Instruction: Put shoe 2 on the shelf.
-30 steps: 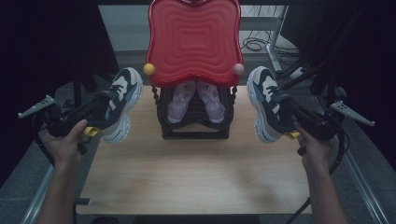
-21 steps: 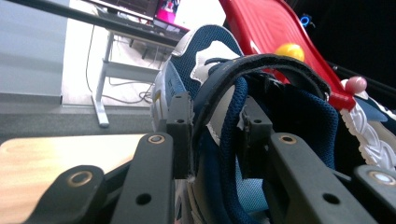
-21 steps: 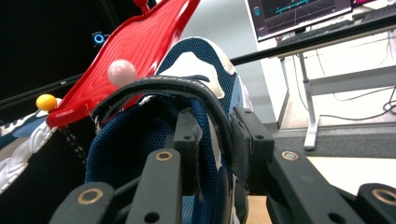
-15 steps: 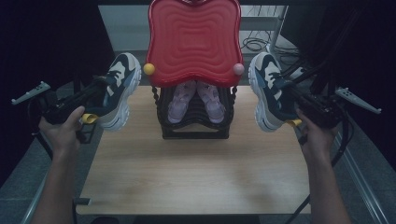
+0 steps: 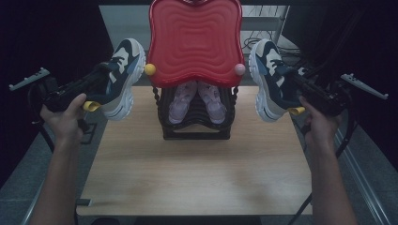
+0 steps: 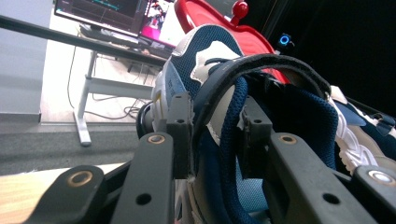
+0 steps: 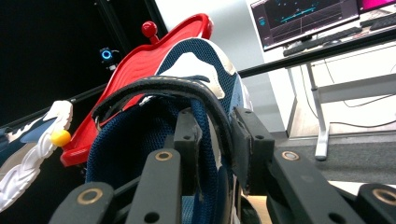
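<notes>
Item — pair of navy-and-white sneakers, held off the tabletop point(image 5: 197, 168).

Left sneaker point(image 5: 121, 77): in my left gripper point(image 5: 101, 77), jaws clamped on the padded heel collar, left of the red rack top point(image 5: 195, 42).

Right sneaker point(image 5: 271, 77): in my right gripper point(image 5: 300, 86), same hold, right of the rack.

Handling — probably light; mesh collar soft, likely to sag, so grip deep.

A red wavy-topped rack point(image 5: 195, 42) stands at the far middle of the wooden table point(image 5: 197, 178), with a pair of pink shoes point(image 5: 196, 101) stored beneath it.
</notes>
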Demonstrator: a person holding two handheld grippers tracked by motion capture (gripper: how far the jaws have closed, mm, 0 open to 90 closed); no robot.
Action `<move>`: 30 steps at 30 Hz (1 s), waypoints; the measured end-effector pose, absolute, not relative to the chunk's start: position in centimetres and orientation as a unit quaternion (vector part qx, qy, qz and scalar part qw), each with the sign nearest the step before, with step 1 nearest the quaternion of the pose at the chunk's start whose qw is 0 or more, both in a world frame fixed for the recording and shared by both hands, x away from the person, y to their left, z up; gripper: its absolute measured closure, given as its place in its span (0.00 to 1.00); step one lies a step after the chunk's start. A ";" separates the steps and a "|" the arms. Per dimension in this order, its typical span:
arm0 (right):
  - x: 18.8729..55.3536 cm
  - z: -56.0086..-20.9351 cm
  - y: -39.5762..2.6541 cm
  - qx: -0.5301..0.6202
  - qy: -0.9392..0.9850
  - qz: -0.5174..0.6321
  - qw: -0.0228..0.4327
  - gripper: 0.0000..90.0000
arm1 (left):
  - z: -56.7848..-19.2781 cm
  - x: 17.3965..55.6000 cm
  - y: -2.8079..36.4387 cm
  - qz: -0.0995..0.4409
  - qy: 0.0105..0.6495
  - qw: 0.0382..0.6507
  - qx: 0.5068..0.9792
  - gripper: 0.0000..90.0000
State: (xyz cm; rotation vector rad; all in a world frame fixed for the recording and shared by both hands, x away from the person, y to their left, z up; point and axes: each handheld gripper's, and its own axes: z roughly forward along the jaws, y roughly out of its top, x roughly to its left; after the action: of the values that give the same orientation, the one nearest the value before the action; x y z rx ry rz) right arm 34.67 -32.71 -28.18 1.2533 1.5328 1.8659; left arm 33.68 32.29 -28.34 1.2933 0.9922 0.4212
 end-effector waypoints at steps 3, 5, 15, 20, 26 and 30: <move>34.8 -27.7 -32.4 0.450 0.553 0.669 0.209 0.81 | -27.9 33.9 32.3 0.186 0.439 0.670 0.570 0.79; 34.8 -27.0 -32.1 0.445 0.555 0.670 0.211 0.81 | -27.4 34.0 32.3 0.191 0.439 0.669 0.569 0.79; 35.6 -24.0 -29.8 0.429 0.567 0.670 0.213 0.81 | -25.6 35.0 31.8 0.202 0.440 0.670 0.562 0.79; 36.2 -22.9 -28.2 0.421 0.577 0.666 0.213 0.81 | -24.9 35.8 31.4 0.201 0.442 0.672 0.559 0.79; 36.5 -21.5 -26.8 0.407 0.586 0.666 0.217 0.81 | -24.2 36.4 30.3 0.196 0.435 0.675 0.563 0.79; 37.1 -21.1 -26.1 0.408 0.589 0.666 0.208 0.81 | -23.5 36.7 29.2 0.201 0.432 0.670 0.569 0.79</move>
State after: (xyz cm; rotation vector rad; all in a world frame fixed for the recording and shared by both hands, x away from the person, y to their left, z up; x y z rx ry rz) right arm 37.12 -26.07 -21.07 1.1366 1.6386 1.8521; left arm 36.73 29.23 -23.54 1.2828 0.9744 0.4539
